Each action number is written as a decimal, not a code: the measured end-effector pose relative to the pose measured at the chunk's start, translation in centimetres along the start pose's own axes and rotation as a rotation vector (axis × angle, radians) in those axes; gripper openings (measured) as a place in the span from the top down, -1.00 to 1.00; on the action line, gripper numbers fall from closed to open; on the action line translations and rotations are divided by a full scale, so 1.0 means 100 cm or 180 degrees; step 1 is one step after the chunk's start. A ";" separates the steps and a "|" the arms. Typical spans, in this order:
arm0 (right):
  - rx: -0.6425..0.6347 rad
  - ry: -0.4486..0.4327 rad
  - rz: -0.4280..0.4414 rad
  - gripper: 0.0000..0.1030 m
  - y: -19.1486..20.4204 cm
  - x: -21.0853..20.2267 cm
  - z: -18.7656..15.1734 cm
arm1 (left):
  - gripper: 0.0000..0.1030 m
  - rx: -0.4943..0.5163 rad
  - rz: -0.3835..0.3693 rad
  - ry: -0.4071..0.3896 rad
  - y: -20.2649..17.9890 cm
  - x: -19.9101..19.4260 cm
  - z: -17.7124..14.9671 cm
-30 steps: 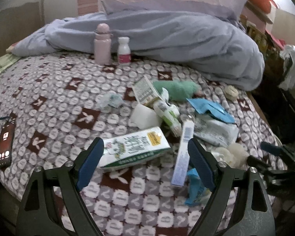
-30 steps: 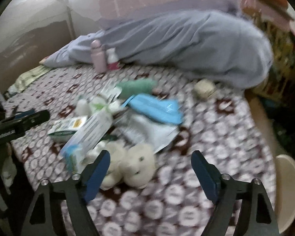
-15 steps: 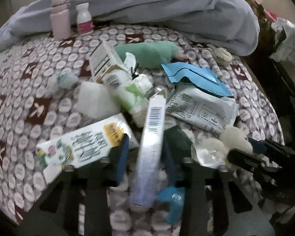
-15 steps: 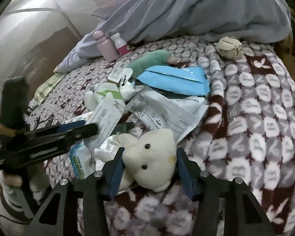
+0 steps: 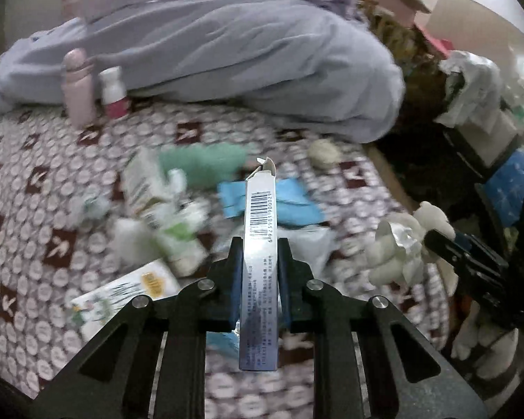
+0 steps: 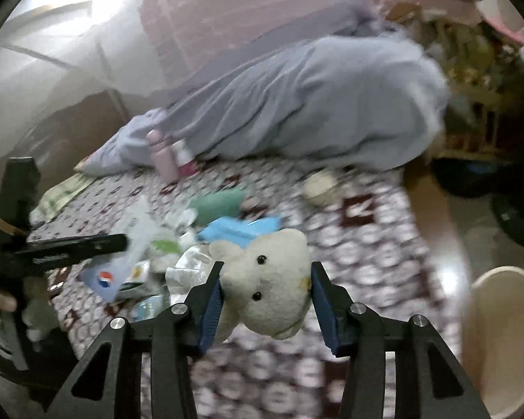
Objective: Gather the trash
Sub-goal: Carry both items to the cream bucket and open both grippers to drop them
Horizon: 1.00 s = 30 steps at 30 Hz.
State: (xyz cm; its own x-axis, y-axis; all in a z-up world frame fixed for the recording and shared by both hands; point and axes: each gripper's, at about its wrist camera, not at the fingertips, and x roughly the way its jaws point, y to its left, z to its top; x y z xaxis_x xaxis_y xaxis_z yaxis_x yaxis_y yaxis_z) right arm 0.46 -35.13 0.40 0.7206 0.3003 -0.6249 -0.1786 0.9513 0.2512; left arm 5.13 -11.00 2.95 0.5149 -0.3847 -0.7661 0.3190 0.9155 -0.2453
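**Both grippers lifted clear with a catch each**

Half a second ago both grippers were down in the pile on the bed; now each has come up with something in its grip. The left gripper (image 5: 259, 262) is clamped on the long slim box (image 5: 259, 244), which stands on end between the blue pads with its barcode face toward the camera and its torn flap at the top. The right gripper (image 6: 266, 300) is closed on the cream plush toy (image 6: 269, 296), squeezed at both sides of its head, with a piece of crumpled foil (image 6: 187, 269) hanging just beside it.

Most of the litter lies on the patterned blanket (image 5: 35, 181) toward its near right side: the milk carton (image 5: 122, 293) near the front edge, the blue packet (image 5: 293, 202) and the green cloth (image 5: 206, 164) further in. A pink bottle (image 5: 77, 87) and a small white bottle (image 5: 113, 92) stand at the far edge against the grey quilt (image 5: 244, 70).

A pale bin (image 6: 503, 331) shows off the bed's right edge in the right wrist view, probably where the box should go. The toy hardly looks like trash, so it may need setting aside instead.
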 end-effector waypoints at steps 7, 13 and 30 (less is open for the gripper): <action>0.0062 -0.0184 -0.0689 0.11 -0.056 -0.049 0.002 | 0.70 0.0387 -0.0416 0.0141 -0.098 0.023 0.007; 0.0252 -0.0185 -0.1433 0.10 -0.127 -0.090 -0.014 | 0.70 0.0694 -0.0807 0.0308 -0.186 0.058 0.006; 0.0966 0.0186 -0.2056 0.00 -0.253 -0.091 -0.070 | 0.02 0.0752 -0.1316 0.0615 -0.296 0.142 0.001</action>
State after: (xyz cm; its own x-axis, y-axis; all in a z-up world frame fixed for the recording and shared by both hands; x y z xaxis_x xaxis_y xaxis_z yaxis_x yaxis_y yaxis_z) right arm -6.25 -61.47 -5.45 0.5810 -0.3051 -0.7546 0.4720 0.8816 0.0070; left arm 3.09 -43.61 -0.63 0.1584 -0.6596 -0.7347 0.6476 0.6311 -0.4270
